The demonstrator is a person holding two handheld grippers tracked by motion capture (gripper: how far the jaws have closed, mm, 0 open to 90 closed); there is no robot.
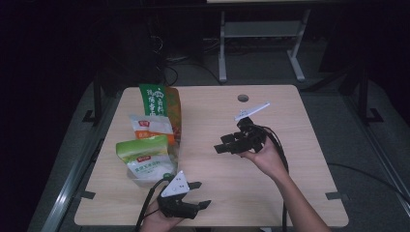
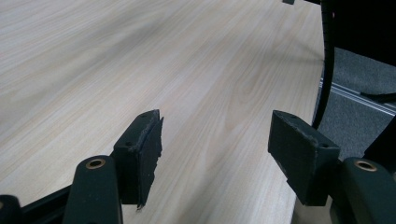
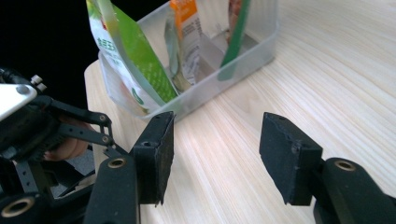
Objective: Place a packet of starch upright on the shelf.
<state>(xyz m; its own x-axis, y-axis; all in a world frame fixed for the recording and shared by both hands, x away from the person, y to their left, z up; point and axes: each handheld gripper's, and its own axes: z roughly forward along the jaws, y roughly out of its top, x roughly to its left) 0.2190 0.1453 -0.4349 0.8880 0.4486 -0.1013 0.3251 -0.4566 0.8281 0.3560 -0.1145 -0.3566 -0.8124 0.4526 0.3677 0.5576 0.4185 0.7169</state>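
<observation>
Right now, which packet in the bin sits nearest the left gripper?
The light-green packet at the near end of the bin, closest to the left gripper; the orange-white and dark-green ones stand behind it.

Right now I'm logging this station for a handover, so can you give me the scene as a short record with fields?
surface: wooden table
container: clear plastic bin at the table's left side
contents: three upright food pouches, green, white-orange, green
left gripper: open, nothing between the jaws, near front edge
right gripper: open, nothing between the jaws, facing the bin
</observation>
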